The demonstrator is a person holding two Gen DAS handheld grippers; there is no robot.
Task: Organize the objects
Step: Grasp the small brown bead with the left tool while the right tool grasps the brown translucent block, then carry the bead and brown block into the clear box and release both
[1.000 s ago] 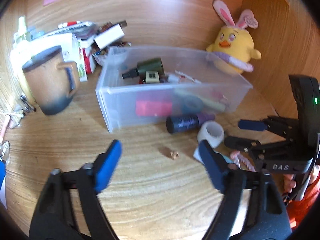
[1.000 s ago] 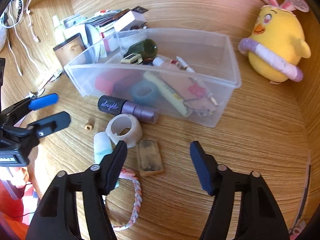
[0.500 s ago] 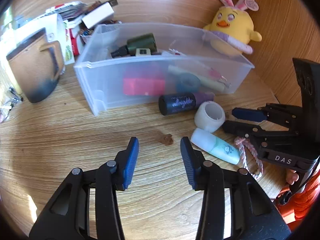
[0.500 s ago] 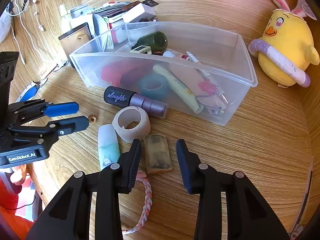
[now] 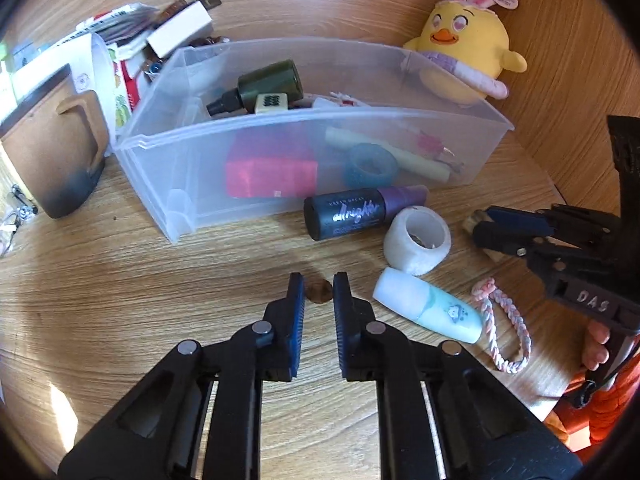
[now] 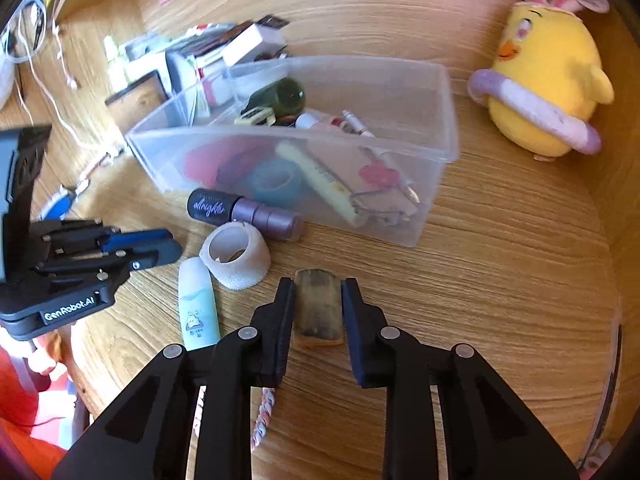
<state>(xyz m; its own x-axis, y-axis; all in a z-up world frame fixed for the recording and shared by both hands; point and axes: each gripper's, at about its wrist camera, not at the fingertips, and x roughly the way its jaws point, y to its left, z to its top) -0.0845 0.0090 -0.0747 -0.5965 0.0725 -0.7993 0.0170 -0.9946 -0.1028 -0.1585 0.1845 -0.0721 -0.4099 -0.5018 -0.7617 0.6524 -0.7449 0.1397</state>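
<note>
Both hand-held grippers were nearly closed around targets on the tabletop [image 5: 120,300]: the left hand-held gripper [image 5: 319,288] flanked a small brown bead [image 5: 319,292], the right hand-held gripper [image 6: 318,292] straddled a flat brown block [image 6: 318,308], neither pair of jaws plainly clamped yet. The bead looked likely to roll or squirt out as the jaws met. The block, thin and flat, could tip or slip on the way to the clear bin [image 6: 440,120] just beyond.

Clear glossy plastic bin [image 5: 208,184], wood-grain desk [image 5: 120,300], matt black plastic jaws, plush chick [image 5: 468,52].
</note>
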